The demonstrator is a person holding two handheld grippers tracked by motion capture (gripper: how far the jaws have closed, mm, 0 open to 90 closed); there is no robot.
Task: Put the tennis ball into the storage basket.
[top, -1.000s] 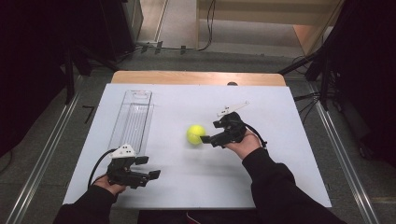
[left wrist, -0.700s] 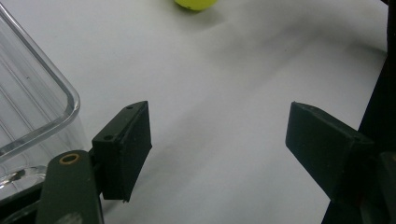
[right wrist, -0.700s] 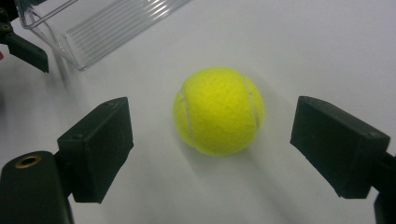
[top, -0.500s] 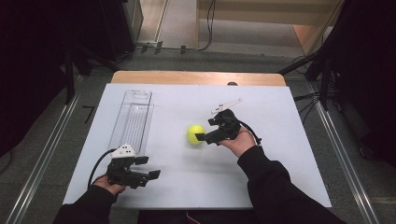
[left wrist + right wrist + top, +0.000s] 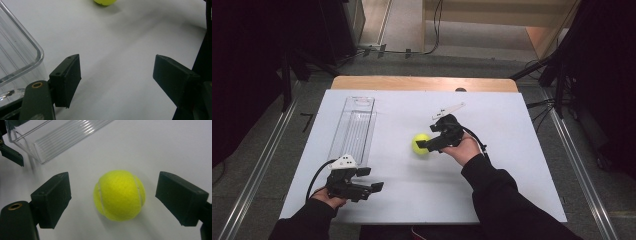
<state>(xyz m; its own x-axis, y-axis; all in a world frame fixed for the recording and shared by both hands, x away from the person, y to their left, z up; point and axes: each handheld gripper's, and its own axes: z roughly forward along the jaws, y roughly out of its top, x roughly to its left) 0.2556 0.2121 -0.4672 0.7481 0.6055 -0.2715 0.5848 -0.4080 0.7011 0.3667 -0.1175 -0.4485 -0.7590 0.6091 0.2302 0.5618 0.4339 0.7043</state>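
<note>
A yellow-green tennis ball (image 5: 421, 143) (image 5: 119, 195) lies on the white table top (image 5: 512, 150) near the middle. My right gripper (image 5: 428, 137) (image 5: 115, 187) reaches in from the ball's right and stands open. Its jaws sit on either side of the ball with a gap on each side, so the pads do not touch it. My left gripper (image 5: 371, 179) (image 5: 116, 70) rests near the table's front left, open, with only bare table between its jaws. The ball (image 5: 105, 2) shows far off at the top edge of the left gripper view.
A long clear plastic container (image 5: 354, 127) (image 5: 15, 50) (image 5: 57, 137) lies lengthwise on the left half of the table, just beyond my left gripper. A wooden strip (image 5: 422, 83) runs along the far edge. Dark floor and metal rails flank the table.
My right gripper has slid left to the ball, and its jaws now stand on either side of it. The ball and my left gripper have stayed put.
</note>
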